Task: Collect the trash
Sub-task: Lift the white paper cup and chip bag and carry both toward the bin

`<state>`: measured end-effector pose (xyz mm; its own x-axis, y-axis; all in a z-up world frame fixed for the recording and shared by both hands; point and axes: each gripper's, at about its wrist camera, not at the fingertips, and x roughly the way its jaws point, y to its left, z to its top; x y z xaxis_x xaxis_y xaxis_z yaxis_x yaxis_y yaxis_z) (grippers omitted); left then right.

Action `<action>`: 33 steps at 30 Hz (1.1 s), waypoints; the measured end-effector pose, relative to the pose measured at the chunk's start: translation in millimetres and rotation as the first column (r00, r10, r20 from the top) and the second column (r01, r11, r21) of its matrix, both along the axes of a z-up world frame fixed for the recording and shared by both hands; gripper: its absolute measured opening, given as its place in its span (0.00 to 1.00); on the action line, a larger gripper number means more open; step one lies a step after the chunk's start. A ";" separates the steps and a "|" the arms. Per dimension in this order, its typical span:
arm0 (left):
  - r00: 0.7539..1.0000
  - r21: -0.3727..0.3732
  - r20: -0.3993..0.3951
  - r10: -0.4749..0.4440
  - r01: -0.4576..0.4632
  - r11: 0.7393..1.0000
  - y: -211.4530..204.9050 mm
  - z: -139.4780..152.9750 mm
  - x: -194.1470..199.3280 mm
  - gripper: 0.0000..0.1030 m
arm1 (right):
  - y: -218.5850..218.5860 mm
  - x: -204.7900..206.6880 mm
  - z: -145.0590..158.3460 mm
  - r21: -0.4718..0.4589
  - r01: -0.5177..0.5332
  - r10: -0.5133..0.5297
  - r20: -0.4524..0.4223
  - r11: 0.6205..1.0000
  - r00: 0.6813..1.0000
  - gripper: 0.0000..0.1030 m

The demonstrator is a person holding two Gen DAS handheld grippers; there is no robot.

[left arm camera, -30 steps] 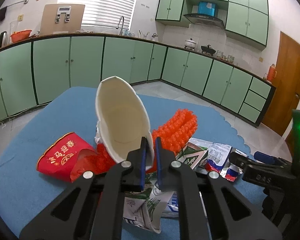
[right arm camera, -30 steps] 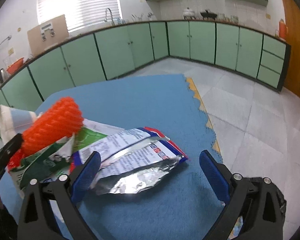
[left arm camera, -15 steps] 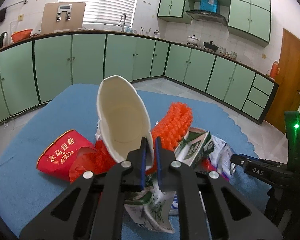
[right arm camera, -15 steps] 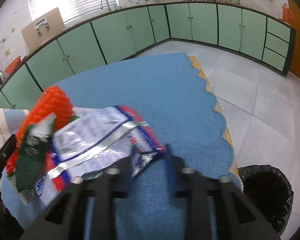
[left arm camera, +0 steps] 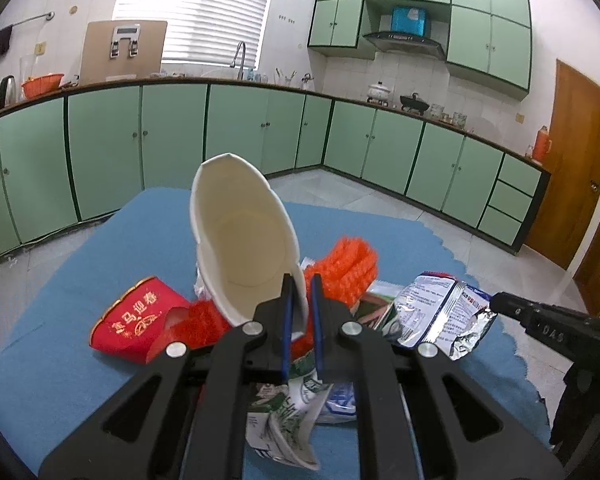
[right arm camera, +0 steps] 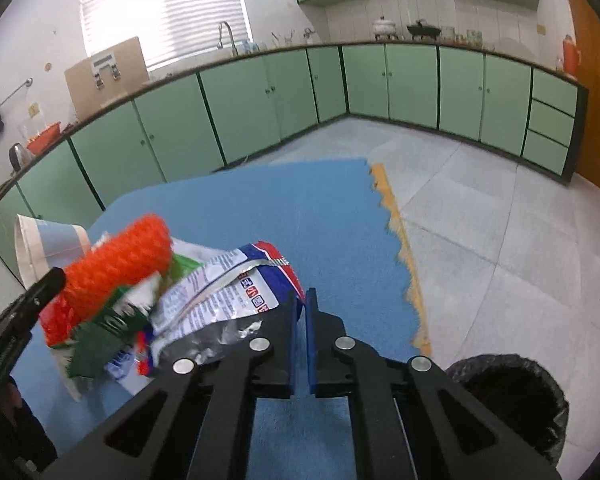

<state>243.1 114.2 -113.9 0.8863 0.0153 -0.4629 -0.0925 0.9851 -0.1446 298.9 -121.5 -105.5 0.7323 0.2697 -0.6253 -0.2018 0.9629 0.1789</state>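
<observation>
Left gripper [left arm camera: 300,312] pinches paper cup [left arm camera: 244,240]; right gripper [right arm camera: 300,320] pinches foil wrapper [right arm camera: 220,300].

Left gripper [left arm camera: 300,304] clamped on cup [left arm camera: 244,240] rim, tilted downward, right gripper [right arm camera: 300,320] pinching wrapper [right arm camera: 228,292] edge, angled down

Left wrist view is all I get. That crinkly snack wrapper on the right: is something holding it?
Observer: Yes. The right gripper is shut on a corner of the snack wrapper.
Operator: Where could it go? I see no bin.
Observer: A bin lined with a black bag stands on the floor past the blue mat's edge.
Operator: And the white paper cup?
Observer: Its outside carries a light blue band.
</observation>
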 end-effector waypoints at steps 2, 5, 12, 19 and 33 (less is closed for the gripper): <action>1.000 0.000 0.021 -0.010 0.010 1.000 -3.3 8.1 -5.8 0.07 | -4.4 -7.0 12.4 0.000 -0.002 0.002 0.024 1.000 1.000 0.04; 0.999 0.000 0.042 -0.025 0.025 1.000 -8.2 17.2 -11.0 0.06 | -10.6 -15.7 26.7 0.000 -0.004 0.004 0.055 1.000 0.998 0.04; 0.992 0.012 0.101 -0.071 0.070 0.997 -26.6 38.3 -31.8 0.06 | -23.4 -42.8 61.3 -0.011 -0.006 0.007 0.134 1.000 0.991 0.03; 0.981 0.023 0.142 -0.133 0.131 0.991 -51.4 54.7 -53.7 0.06 | -34.7 -71.8 86.3 -0.026 0.012 -0.006 0.201 1.000 0.980 0.03; 0.982 0.055 0.155 -0.108 0.101 0.993 -52.9 59.2 -85.0 0.05 | -49.9 -101.0 83.3 -0.053 0.043 -0.031 0.206 0.998 0.978 0.03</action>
<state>158.1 61.3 -54.7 0.9459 -0.0630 -0.3181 0.0315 0.9942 -0.1033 197.9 -171.4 -22.2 0.8552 0.2083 -0.4747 -0.1924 0.9778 0.0826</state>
